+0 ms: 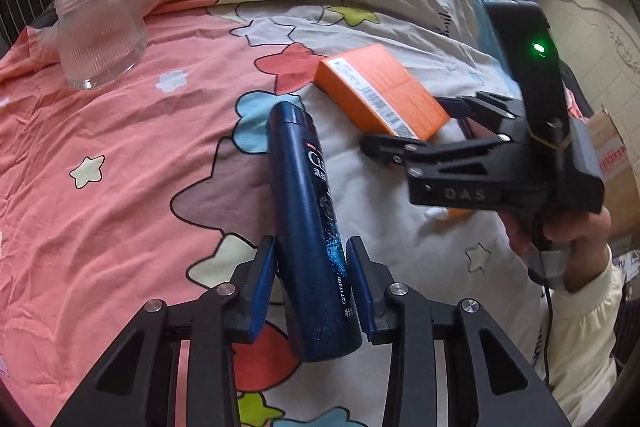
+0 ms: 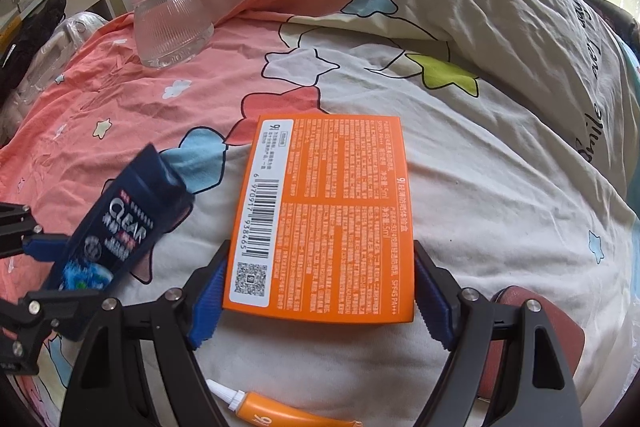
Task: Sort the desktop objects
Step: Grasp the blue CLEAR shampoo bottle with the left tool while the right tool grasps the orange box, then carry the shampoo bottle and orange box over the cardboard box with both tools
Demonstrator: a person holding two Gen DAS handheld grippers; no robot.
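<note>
Left wrist view: the left gripper has its jaws pinching the blue shampoo bottle low on its body, above the bedspread; a firm grip should stop it swinging.

Right wrist view: the right gripper has its jaws clamping the orange box by its side edges; lift it level. A glass jar stands well apart.

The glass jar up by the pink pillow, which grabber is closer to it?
Left, though neither is close. The left gripper is around the blue shampoo bottle, below the glass jar. The right gripper is around the orange box, further right.
</note>
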